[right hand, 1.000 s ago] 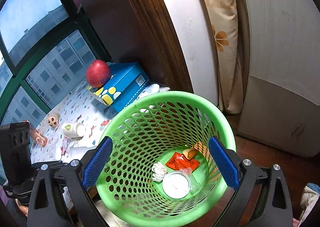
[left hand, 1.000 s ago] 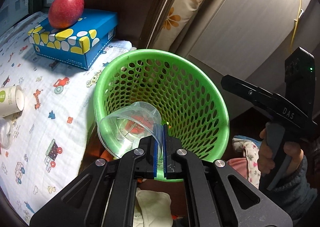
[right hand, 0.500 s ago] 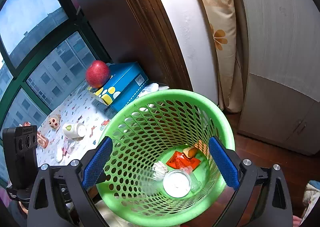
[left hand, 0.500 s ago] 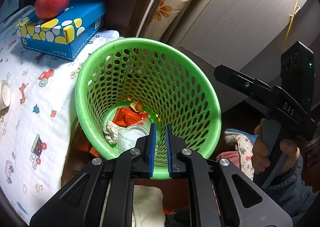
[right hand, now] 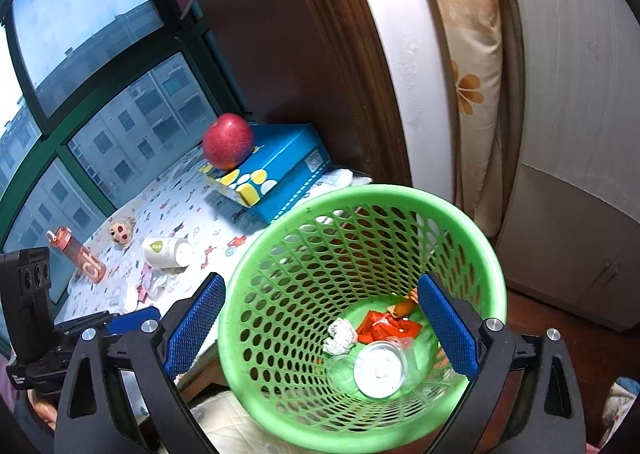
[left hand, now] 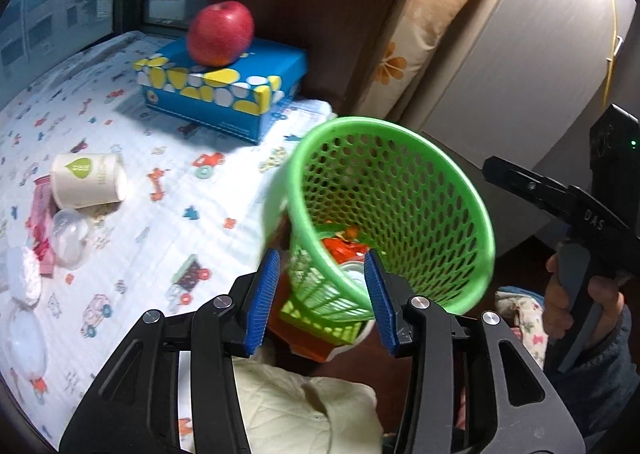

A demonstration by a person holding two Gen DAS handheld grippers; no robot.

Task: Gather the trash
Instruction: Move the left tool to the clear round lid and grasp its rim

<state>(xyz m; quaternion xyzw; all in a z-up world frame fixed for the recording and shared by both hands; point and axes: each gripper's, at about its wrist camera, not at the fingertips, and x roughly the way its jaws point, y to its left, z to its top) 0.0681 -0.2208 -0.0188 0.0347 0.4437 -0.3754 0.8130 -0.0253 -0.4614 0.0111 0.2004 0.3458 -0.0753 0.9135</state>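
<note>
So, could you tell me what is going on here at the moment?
A person with two handheld grippers is collecting trash into a green basket, which holds a plastic cup, a red wrapper and crumpled paper. The left gripper is open and empty. A paper cup and clear lids remain on the patterned cloth.

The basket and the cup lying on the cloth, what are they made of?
Basket: looks like glossy green moulded plastic, its wall a grid of holes with a smooth rim. Cup: probably matte white paper, with a printed green logo and a thin rolled lip.
</note>
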